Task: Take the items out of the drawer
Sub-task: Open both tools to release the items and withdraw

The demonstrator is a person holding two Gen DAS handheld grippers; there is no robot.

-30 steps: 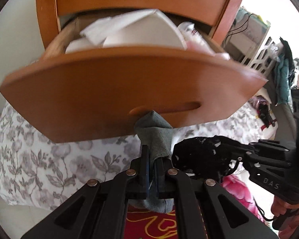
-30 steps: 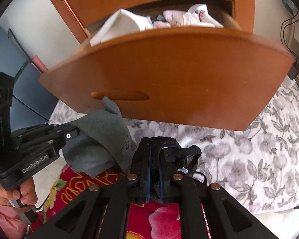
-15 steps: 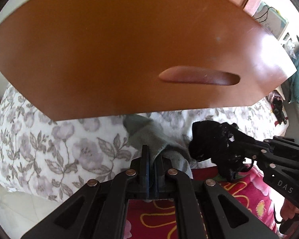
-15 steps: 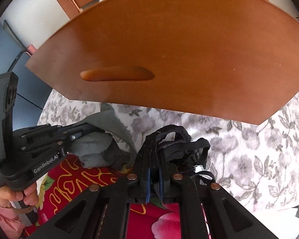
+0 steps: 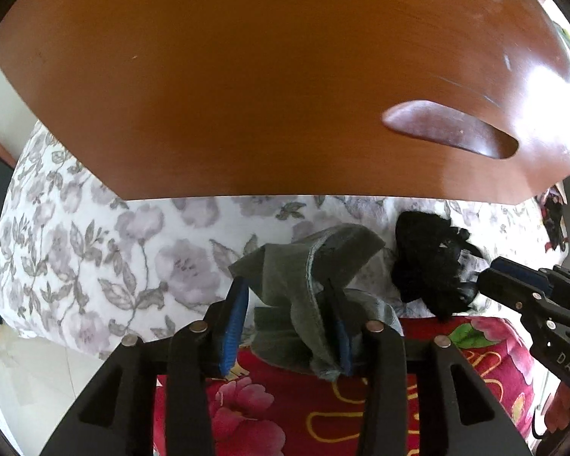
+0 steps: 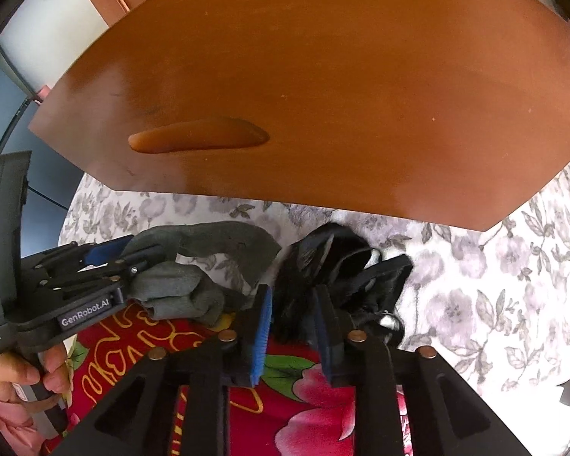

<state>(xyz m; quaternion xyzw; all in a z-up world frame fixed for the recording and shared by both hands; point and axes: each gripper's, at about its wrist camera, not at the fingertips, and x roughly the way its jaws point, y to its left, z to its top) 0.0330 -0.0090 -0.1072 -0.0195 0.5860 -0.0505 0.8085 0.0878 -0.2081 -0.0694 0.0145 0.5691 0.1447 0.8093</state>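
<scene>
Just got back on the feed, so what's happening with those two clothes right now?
A person holds a gripper in each hand below the wooden drawer front. The left gripper has just been opening, and the grey garment lies slack between its fingers on the floral bedding. The right gripper has also just been opening, with the black garment between its fingers. Both pieces look set down.
</scene>
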